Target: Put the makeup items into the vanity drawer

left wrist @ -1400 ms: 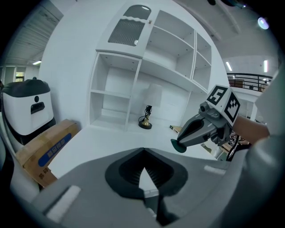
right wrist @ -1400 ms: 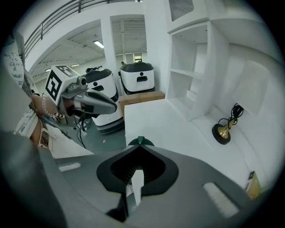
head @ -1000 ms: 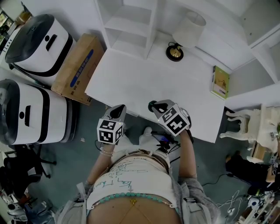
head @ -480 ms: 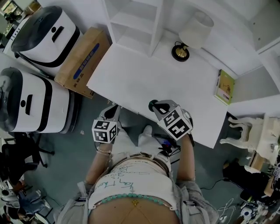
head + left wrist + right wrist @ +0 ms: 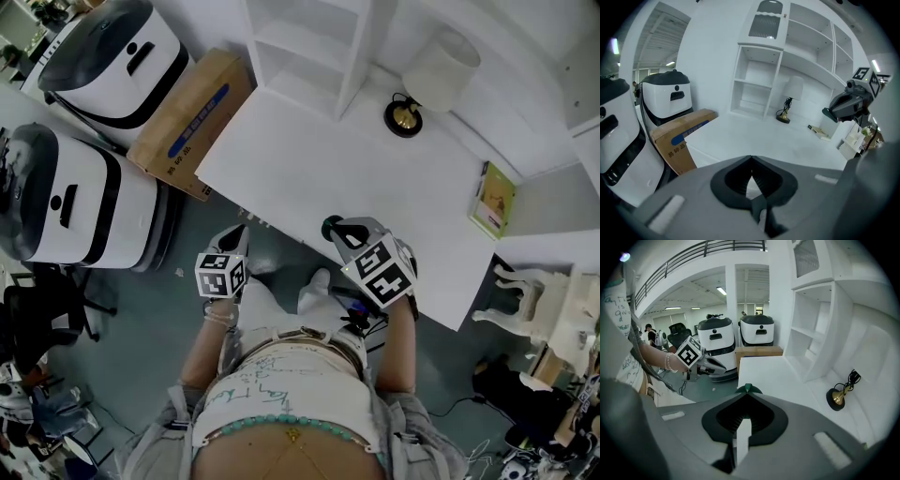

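The white vanity desk [image 5: 319,173] lies in front of me, and no makeup items or open drawer show in any view. My left gripper [image 5: 234,242] hangs below the desk's front edge, over the floor, shut with nothing in it. My right gripper [image 5: 334,228] sits at the front edge, its green-tipped jaws shut and empty. In the left gripper view the jaws [image 5: 751,159] meet and point across the desk top [image 5: 754,136], with the right gripper [image 5: 848,104] at the right. The right gripper view shows its jaws [image 5: 747,390] meeting, and the left gripper [image 5: 704,363] beyond.
A lamp [image 5: 439,73] with a brass base stands at the back of the desk beside a white shelf unit [image 5: 305,42]. A green booklet [image 5: 494,199] lies at the right end. A cardboard box [image 5: 192,117] and two white machines [image 5: 70,202] stand to the left.
The head view has shifted, so the desk sits higher and further right. My left gripper has dropped back a little from the desk edge. The right gripper stays at the edge.
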Action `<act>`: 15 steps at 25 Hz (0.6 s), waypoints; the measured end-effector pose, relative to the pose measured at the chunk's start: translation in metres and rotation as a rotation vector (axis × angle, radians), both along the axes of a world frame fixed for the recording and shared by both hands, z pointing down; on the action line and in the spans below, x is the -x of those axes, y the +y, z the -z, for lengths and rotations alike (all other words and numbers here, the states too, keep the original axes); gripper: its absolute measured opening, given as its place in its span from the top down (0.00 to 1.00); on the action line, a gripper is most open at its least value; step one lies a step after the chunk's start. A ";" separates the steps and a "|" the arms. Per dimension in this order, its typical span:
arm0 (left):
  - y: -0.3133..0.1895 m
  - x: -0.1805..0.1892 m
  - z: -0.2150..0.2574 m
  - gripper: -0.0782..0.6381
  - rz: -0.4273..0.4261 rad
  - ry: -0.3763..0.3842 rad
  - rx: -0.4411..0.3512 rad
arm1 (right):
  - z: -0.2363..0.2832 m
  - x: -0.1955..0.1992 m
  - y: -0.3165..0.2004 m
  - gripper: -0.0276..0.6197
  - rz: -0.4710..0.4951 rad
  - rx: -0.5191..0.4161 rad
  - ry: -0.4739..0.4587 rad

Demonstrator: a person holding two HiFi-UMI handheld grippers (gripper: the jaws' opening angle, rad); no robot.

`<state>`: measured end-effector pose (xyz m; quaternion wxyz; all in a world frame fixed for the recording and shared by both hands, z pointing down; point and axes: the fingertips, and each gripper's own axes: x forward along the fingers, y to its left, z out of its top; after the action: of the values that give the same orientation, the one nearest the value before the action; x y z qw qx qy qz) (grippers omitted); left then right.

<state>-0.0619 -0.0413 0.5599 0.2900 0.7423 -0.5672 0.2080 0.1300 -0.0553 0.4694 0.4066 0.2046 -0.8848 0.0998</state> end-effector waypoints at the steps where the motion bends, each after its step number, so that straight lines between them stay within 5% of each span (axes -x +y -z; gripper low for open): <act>1: 0.000 0.004 -0.004 0.89 -0.007 -0.007 0.010 | 0.001 0.003 -0.002 0.91 -0.009 -0.001 -0.006; 15: -0.016 0.037 -0.050 0.89 -0.177 -0.046 0.092 | 0.003 0.023 -0.015 0.91 -0.179 -0.015 0.012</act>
<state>-0.0984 -0.0572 0.6101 0.2909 0.7705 -0.4957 0.2757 0.1066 -0.0703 0.4665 0.3995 0.2864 -0.8614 0.1277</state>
